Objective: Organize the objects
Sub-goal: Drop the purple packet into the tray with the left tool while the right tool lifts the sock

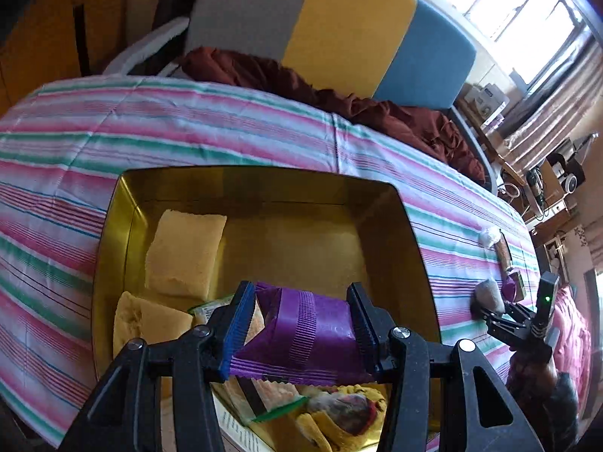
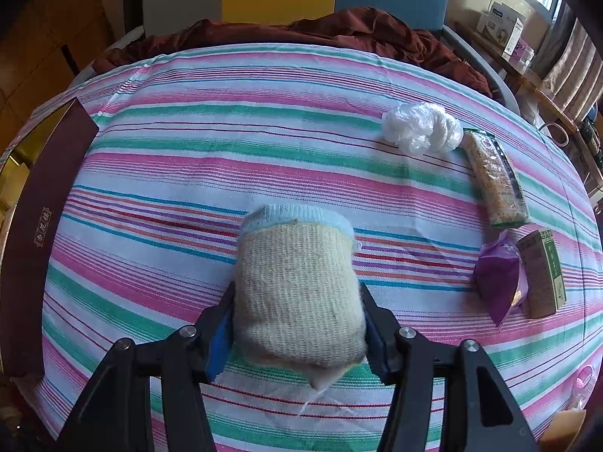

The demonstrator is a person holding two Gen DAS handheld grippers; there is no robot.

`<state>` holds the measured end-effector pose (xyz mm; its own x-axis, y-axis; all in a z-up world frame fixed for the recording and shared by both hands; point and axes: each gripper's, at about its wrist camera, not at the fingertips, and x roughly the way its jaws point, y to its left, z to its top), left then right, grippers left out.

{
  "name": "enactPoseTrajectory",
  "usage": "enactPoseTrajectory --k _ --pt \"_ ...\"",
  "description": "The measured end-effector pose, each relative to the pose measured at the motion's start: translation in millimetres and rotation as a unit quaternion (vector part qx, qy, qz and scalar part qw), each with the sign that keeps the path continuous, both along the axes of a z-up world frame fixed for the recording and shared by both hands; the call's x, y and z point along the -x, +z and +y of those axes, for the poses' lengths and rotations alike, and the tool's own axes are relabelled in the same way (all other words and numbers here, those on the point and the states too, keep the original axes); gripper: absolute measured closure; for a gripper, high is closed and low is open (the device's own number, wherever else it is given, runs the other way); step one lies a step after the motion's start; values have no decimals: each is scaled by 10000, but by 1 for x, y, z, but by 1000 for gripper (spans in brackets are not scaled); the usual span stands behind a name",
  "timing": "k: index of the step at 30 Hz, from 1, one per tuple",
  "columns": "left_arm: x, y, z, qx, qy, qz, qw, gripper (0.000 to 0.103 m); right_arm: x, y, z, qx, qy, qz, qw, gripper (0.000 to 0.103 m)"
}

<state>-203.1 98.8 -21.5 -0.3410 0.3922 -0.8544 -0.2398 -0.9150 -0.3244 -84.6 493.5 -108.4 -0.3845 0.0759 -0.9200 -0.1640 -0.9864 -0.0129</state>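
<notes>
My left gripper [image 1: 297, 301] is shut on a purple snack packet [image 1: 312, 331], which hangs over the open gold tin [image 1: 120, 233] on the striped bed. Two yellow sponges [image 1: 184, 252] and some packets lie in the tin. My right gripper [image 2: 297, 292] is shut on a rolled beige knitted bundle [image 2: 297, 275] with a pale blue cuff, low over the bedspread. In the left wrist view the right gripper [image 1: 501, 312] and its bundle [image 1: 488, 295] show far right.
On the bedspread to the right lie a white plastic bag [image 2: 422, 132], a long snack bar [image 2: 493, 184], another purple packet [image 2: 497, 278] and a small green-tan box [image 2: 542, 275]. The tin's maroon side [image 2: 41, 226] stands at the left. A rust-brown blanket [image 2: 339, 30] is bunched at the far edge.
</notes>
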Motion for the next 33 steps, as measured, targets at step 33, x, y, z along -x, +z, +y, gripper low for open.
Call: enactPoseTrajectory --k 33 --pt "-81 44 -12 960 690 1974 9732 34 -1 1 0 -177 90 94 9998 40"
